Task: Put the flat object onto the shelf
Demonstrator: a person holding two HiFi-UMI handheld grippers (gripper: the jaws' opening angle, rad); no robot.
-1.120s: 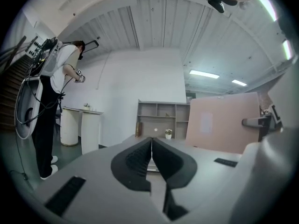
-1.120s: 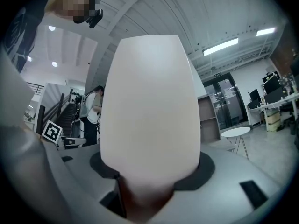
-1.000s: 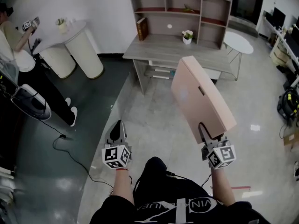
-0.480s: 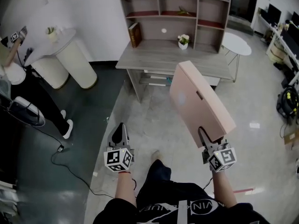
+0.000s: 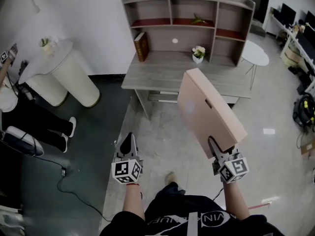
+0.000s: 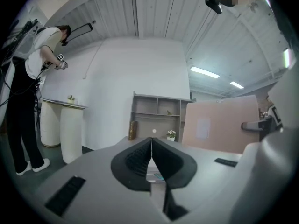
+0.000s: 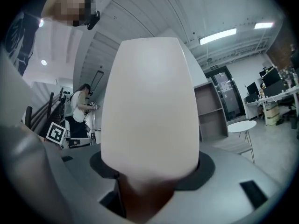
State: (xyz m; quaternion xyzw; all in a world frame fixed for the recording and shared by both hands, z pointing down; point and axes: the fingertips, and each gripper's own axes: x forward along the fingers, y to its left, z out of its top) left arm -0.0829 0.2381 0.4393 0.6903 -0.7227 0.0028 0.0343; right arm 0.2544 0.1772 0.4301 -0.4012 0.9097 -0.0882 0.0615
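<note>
A flat pink box (image 5: 206, 109) stands on edge in my right gripper (image 5: 215, 149), which is shut on its near end; in the right gripper view the pink box (image 7: 149, 106) fills the middle and hides the jaws' tips. My left gripper (image 5: 127, 142) is shut with nothing in it, its black pads (image 6: 152, 160) touching. Ahead stands the grey shelf unit (image 5: 187, 18) on a desk (image 5: 167, 75), with the shelf unit (image 6: 159, 115) also straight ahead in the left gripper view. Both grippers point level at it, some way short of the desk.
On the desk are a brown book (image 5: 141, 39) and a small potted plant (image 5: 198, 52). A white round side table (image 5: 258, 53) stands to the right. White cylindrical pedestals (image 5: 74, 80) and a person (image 5: 19, 112) are at the left, with a cable (image 5: 74, 186) on the floor.
Both grippers and the pink box have moved forward toward the desk and shelf, which now look nearer. The grip on the box is unchanged. The person at left has shifted toward the frame edge.
</note>
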